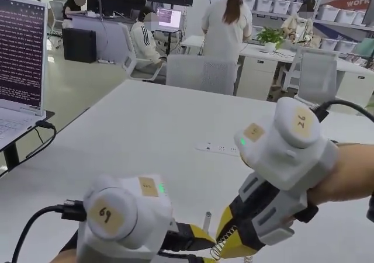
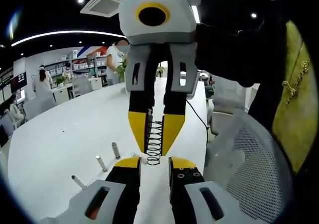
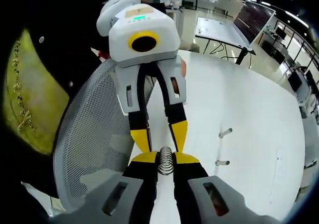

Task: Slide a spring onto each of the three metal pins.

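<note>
A metal spring (image 2: 154, 137) sits between the yellow fingertips of my right gripper (image 2: 154, 152), which is shut on it. The same spring (image 3: 166, 163) stands end-on in my right gripper (image 3: 166, 159). My left gripper (image 2: 154, 163) faces it tip to tip and is open, the spring's lower end hanging between its jaws without touching. Three short metal pins (image 2: 101, 163) stand upright in a row on the white table (image 2: 75, 129), left of both grippers. In the head view one pin (image 1: 207, 220) rises just behind the spring (image 1: 221, 242), between the two grippers.
A white power strip (image 1: 219, 149) lies mid-table. A laptop (image 1: 20, 58) stands on a side stand at the left. A grey mesh chair (image 2: 259, 169) is close by the person. People work at desks far behind.
</note>
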